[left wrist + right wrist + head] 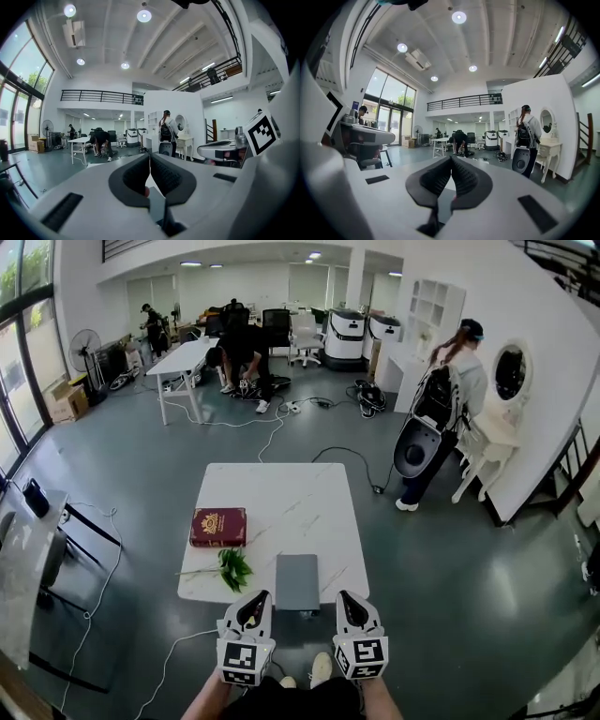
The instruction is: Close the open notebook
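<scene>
A grey notebook [297, 581] lies closed and flat at the near edge of the white marble table [281, 488]. In the head view my left gripper [256, 599] and right gripper [345, 597] hover side by side just short of that edge, one on either side of the notebook and apart from it. Both gripper views look level across the room, so the notebook is hidden there. The left gripper [149, 157] has its dark pads pressed together with nothing between them. The right gripper [451, 158] is shut and empty as well.
A red book [218, 526] and a green leafy sprig [232, 569] lie on the table's left half. A person with a backpack [452, 395] stands at the right by a white dresser. Cables [272, 432] trail over the floor. A glass desk [21, 563] stands at the left.
</scene>
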A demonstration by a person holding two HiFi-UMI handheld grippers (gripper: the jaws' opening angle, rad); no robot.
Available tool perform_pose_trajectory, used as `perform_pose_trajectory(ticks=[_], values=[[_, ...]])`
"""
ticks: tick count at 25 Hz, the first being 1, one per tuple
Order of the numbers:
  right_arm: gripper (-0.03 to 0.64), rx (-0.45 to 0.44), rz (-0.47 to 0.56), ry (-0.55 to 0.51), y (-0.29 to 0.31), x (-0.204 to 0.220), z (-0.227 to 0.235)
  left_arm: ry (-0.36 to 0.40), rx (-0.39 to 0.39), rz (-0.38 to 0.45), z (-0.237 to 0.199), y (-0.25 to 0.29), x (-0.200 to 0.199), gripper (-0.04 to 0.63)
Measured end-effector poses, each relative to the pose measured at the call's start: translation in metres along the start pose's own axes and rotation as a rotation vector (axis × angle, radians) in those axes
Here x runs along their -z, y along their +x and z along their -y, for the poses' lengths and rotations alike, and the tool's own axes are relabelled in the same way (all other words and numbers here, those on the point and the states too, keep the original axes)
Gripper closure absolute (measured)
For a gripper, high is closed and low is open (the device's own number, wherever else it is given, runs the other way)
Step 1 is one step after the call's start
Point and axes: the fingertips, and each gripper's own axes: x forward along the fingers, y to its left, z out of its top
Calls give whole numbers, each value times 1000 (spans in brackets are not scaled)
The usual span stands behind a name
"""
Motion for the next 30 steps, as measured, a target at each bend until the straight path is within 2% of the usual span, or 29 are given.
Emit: perform_pose_trajectory(ticks=[7, 30], values=[[600, 27, 7, -8, -21, -7, -5, 1, 26, 8, 7, -16, -6, 571], [601, 21, 17, -19, -29, -4, -9, 5, 12, 6, 9, -23, -1, 571]])
